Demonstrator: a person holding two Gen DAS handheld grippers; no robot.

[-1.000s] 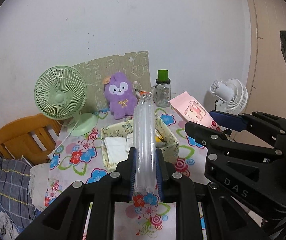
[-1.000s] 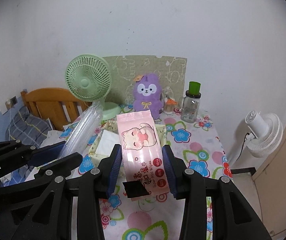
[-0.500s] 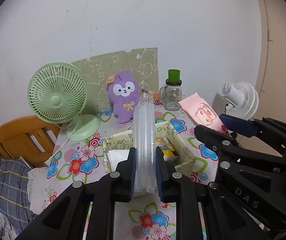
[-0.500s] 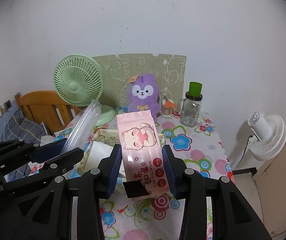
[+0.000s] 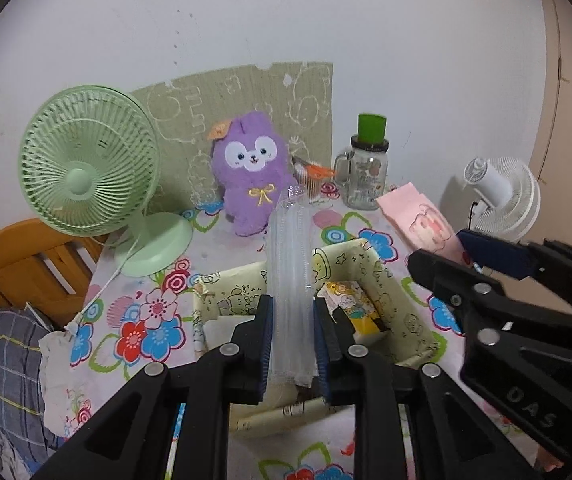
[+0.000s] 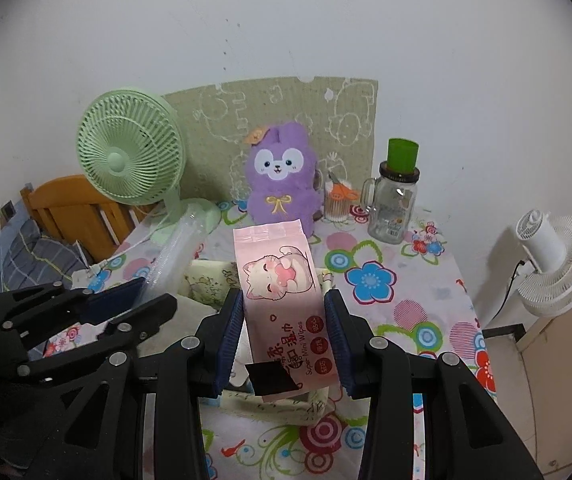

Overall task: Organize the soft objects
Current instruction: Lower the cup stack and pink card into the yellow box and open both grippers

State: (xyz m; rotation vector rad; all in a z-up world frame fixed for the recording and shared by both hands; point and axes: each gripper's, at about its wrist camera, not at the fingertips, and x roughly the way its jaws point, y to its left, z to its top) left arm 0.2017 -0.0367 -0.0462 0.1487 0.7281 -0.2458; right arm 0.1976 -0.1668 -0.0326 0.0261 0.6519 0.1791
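Observation:
My left gripper (image 5: 290, 322) is shut on a clear plastic sleeve of stacked cups (image 5: 290, 264), held above a cream fabric box (image 5: 401, 300) on the flowered table. The box holds a yellow packet (image 5: 351, 304) and white tissue (image 5: 222, 326). My right gripper (image 6: 284, 320) is shut on a pink wet-wipes pack (image 6: 282, 288) with a cat picture, over the box's right side; the pack also shows in the left wrist view (image 5: 421, 224). A purple plush toy (image 5: 252, 172) sits upright at the back of the table (image 6: 397, 300).
A green desk fan (image 5: 86, 172) stands at back left, its cord trailing over the table edge. A glass jar with a green lid (image 5: 367, 168) and a cotton-swab cup (image 6: 337, 200) stand at back right. A white fan (image 6: 549, 264) stands off the table's right. A wooden chair (image 6: 70, 208) is left.
Both grippers have moved forward and lower over the table with their loads. The box and the plush now appear closer.

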